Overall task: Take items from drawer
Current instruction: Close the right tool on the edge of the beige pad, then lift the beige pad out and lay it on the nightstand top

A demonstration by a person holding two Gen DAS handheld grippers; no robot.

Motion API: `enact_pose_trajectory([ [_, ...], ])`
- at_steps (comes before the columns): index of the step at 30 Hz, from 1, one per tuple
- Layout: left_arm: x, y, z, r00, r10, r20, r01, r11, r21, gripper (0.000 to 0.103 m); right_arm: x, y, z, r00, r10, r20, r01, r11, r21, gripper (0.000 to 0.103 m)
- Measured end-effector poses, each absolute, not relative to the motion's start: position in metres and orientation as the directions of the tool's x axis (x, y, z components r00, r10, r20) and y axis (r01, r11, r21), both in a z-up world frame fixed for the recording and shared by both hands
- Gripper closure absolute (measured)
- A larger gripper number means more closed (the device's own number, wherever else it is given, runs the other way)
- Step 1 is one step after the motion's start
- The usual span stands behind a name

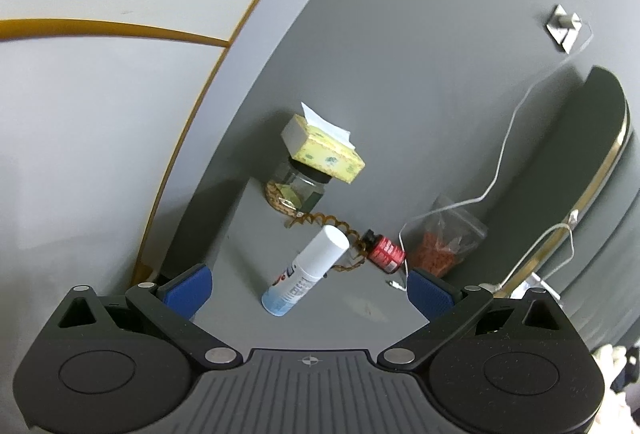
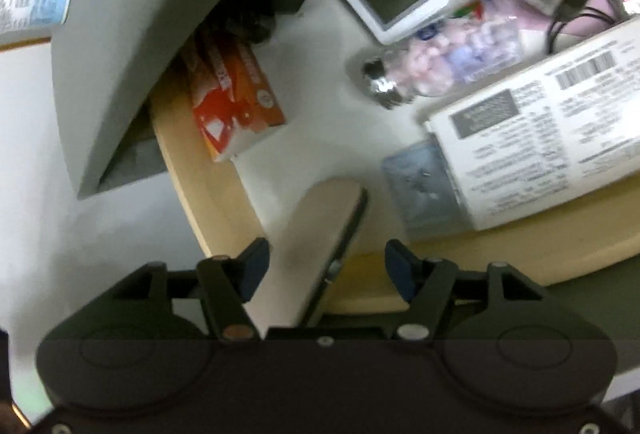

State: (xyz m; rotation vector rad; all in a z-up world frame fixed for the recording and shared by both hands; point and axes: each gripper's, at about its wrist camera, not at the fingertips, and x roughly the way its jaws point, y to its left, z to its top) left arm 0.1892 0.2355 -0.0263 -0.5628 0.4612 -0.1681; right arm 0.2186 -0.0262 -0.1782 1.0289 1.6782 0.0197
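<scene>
Right gripper point(image 2: 326, 266) hovered over the open drawer point(image 2: 208, 194), jaws spread, pads clear of a slim beige phone point(image 2: 324, 234) standing between them. Phone tilted on edge at the drawer's front rim, long axis running away from the camera, upper end leaning right. Beyond: an orange box point(image 2: 236, 102), a clear bottle point(image 2: 440, 66) lying leftward, a white box with a barcode point(image 2: 560, 126), print too blurred to read. Left gripper point(image 1: 308, 288) hung empty, jaws wide apart, above a grey table point(image 1: 360, 306). White spray can point(image 1: 306, 270) lay ahead, cap pointing away to the right; lettering unreadable.
</scene>
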Motion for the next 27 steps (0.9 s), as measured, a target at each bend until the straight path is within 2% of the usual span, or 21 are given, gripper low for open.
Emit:
enact_pose_trajectory([
  [2,0.189,0.237,-0.026,0.888,-0.274,-0.37,0.029,0.835,-0.55,0.0,0.221,-0.019,-0.185,-0.003,0.657,-0.754,0.641,0.58,0.503,0.052],
  [3,0.19,0.238,-0.025,0.889,-0.273,-0.369,0.029,0.836,-0.548,0.0,0.22,-0.019,-0.187,0.012,0.671,-0.741,0.65,0.558,0.516,0.074],
  [4,0.19,0.238,-0.025,0.889,-0.272,-0.368,0.028,0.835,-0.549,0.0,0.218,-0.02,-0.19,0.038,0.691,-0.722,0.661,0.524,0.536,0.082],
  [9,0.189,0.237,-0.024,0.892,-0.276,-0.358,0.033,0.829,-0.558,0.0,0.208,-0.025,-0.186,0.107,0.682,-0.724,0.631,0.516,0.579,0.087],
  [13,0.19,0.235,-0.024,0.893,-0.282,-0.352,0.042,0.829,-0.557,0.0,0.204,-0.034,-0.152,0.163,0.673,-0.722,0.559,0.539,0.629,0.089],
  [21,0.19,0.229,-0.022,0.895,-0.292,-0.337,0.056,0.823,-0.565,0.0,0.188,-0.066,-0.069,0.254,0.711,-0.655,0.402,0.538,0.74,0.089],
  [24,0.189,0.224,-0.021,0.895,-0.296,-0.334,0.069,0.831,-0.552,0.0,0.206,-0.077,-0.056,0.262,0.752,-0.605,0.311,0.527,0.791,0.089],
  [27,0.191,0.216,-0.022,0.889,-0.295,-0.351,0.078,0.851,-0.518,0.0,0.266,-0.092,-0.048,0.265,0.761,-0.592,0.165,0.57,0.805,0.089],
])
